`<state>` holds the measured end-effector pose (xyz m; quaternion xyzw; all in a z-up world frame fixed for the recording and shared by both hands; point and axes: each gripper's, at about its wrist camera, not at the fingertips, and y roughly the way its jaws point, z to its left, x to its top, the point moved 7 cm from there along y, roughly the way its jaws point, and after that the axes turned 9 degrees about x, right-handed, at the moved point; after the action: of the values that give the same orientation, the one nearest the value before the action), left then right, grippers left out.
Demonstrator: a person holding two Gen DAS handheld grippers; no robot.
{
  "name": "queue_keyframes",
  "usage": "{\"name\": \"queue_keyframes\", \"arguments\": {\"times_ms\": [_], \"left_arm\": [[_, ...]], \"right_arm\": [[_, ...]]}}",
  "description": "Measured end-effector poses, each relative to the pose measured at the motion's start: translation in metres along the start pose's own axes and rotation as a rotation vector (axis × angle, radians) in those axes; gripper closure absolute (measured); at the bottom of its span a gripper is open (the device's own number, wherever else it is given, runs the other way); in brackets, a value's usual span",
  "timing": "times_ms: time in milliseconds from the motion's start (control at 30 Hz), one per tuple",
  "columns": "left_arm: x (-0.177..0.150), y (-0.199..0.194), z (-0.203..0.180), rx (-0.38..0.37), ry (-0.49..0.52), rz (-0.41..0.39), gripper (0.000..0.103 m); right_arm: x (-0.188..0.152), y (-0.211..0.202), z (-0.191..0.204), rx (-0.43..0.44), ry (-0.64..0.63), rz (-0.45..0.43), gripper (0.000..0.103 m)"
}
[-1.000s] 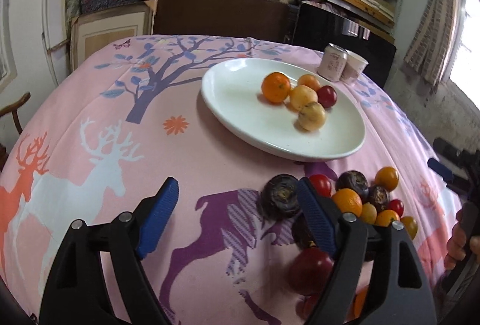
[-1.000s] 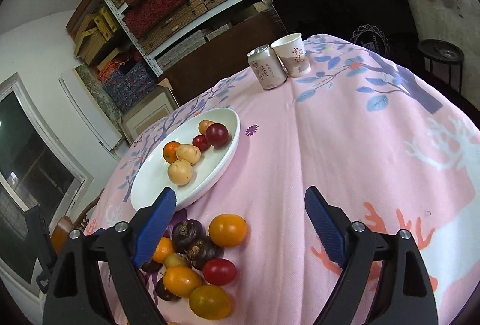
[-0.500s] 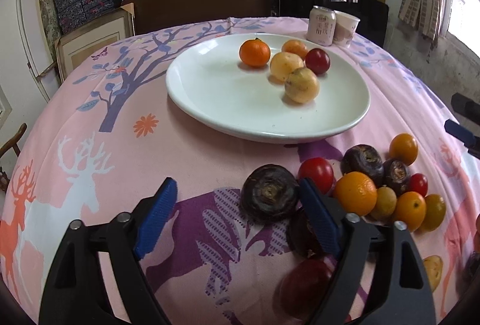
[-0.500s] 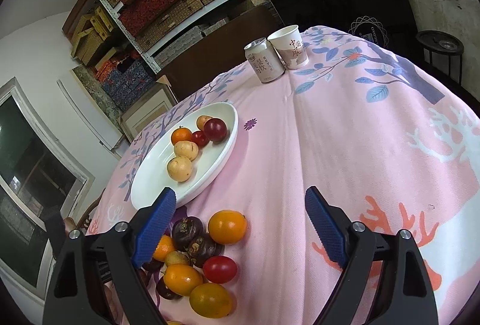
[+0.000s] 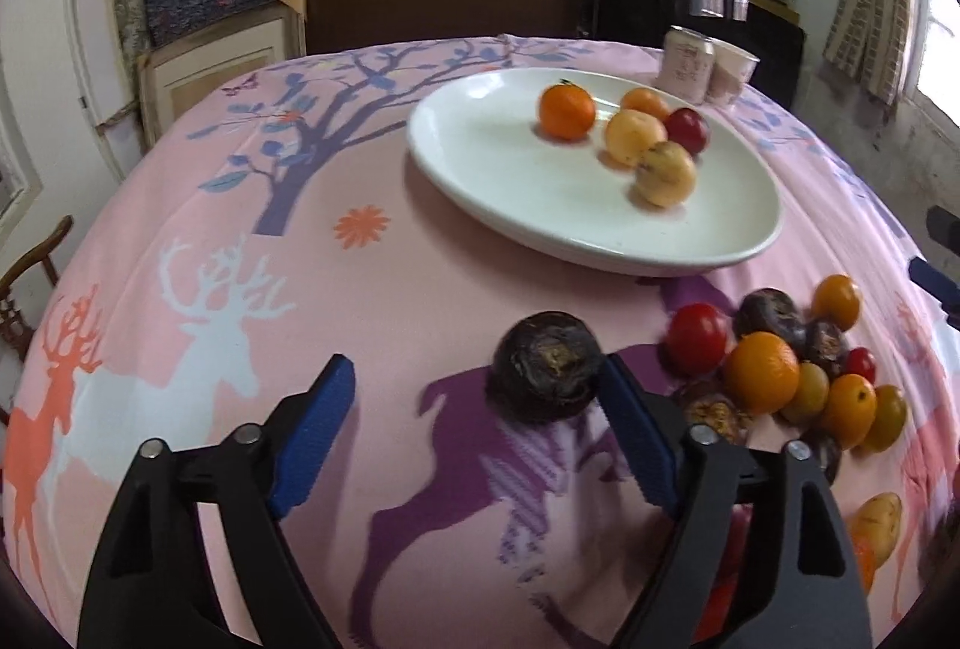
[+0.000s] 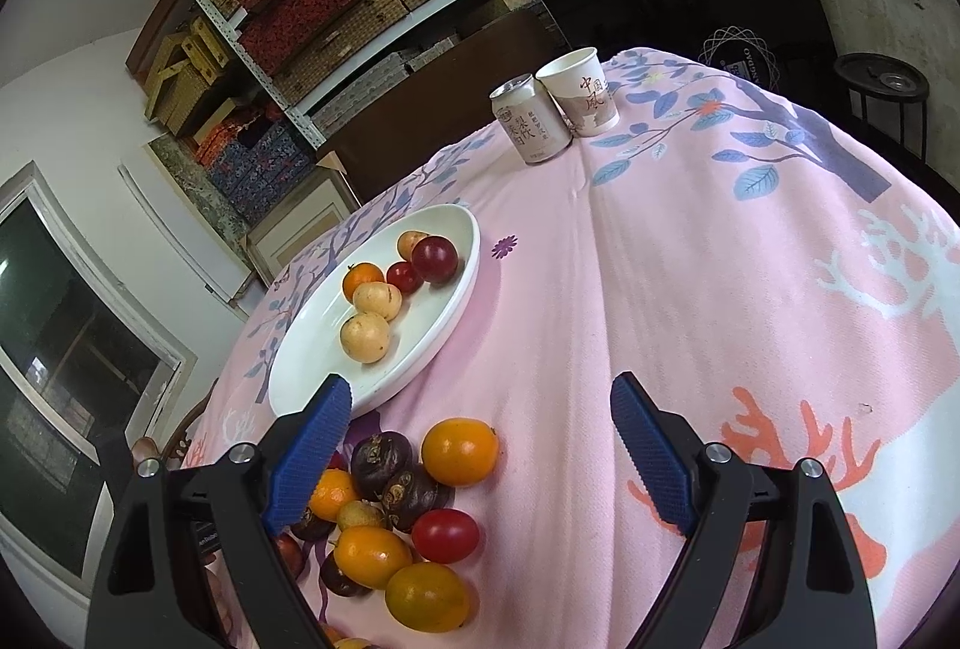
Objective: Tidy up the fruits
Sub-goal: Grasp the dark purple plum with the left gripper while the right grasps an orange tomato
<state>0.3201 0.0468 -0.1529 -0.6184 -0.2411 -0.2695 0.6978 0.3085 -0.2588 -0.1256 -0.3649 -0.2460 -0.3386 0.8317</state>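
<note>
Fruit is found in two places on the pink tablecloth [image 5: 372, 301]: a few pieces are already gathered on the white plate [image 5: 510, 169], among them a small orange [image 5: 566, 111], two pale yellow fruits and a dark red one, while a loose pile [image 6: 390, 505] of oranges, red tomatoes and dark wrinkled fruits is left on the cloth just in front of the plate's near rim. The plate is judged to be the collecting place, which would explain why the pile is kept beside it. One dark wrinkled fruit [image 5: 549, 372] is set a little apart from the rest, toward the left gripper [image 5: 474, 433], and is reached by that gripper's right pad, which lies against or just beside its lower side; contact cannot be settled. The left pad stands well clear of it, so nothing is clamped, although the jaws are closing at this moment with the fruit near the tip of the gap rather than deep inside it. It is probably this fruit that is being lined up for transfer. The right gripper [image 6: 480, 439] is held wide and empty above the cloth, pointed across the pile toward the plate, apparently kept waiting. A can [image 6: 529, 118] and a paper cup [image 6: 581, 91] are stood together at the far edge, out of the working area.
</note>
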Motion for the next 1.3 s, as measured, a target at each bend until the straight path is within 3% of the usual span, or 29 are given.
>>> {"name": "queue_keyframes", "arguments": {"times_ms": [200, 267, 467, 667, 767, 900, 1033, 1100, 1300], "left_arm": [[0.001, 0.006, -0.012, -0.094, -0.027, 0.022, 0.047], [-0.001, 0.012, -0.018, -0.109, -0.016, 0.050, 0.060], [-0.001, 0.015, -0.024, -0.131, -0.009, 0.064, 0.062], [-0.001, 0.015, -0.024, -0.130, -0.008, 0.063, 0.062], [0.000, 0.015, -0.024, -0.130, -0.010, 0.063, 0.062], [0.000, 0.015, -0.024, -0.128, -0.015, 0.062, 0.062], [0.000, 0.014, -0.024, -0.129, -0.016, 0.061, 0.062], [-0.001, 0.013, -0.023, -0.129, -0.019, 0.059, 0.062], [0.000, 0.003, -0.017, -0.111, -0.031, 0.022, 0.063]], "right_arm": [[-0.003, 0.003, 0.002, -0.012, -0.024, 0.015, 0.014], [-0.006, 0.007, 0.004, -0.025, -0.048, 0.035, 0.014], [-0.019, 0.027, 0.011, -0.048, -0.114, 0.126, 0.015], [-0.030, 0.045, 0.013, 0.009, -0.066, 0.213, 0.032], [-0.031, 0.049, 0.012, 0.009, -0.055, 0.223, 0.037], [-0.031, 0.058, 0.012, 0.016, -0.041, 0.246, 0.053], [-0.034, 0.063, 0.012, -0.013, -0.068, 0.260, 0.055], [-0.037, 0.065, 0.011, -0.030, -0.082, 0.268, 0.063], [-0.039, 0.065, 0.010, -0.032, -0.097, 0.261, 0.064]]}}
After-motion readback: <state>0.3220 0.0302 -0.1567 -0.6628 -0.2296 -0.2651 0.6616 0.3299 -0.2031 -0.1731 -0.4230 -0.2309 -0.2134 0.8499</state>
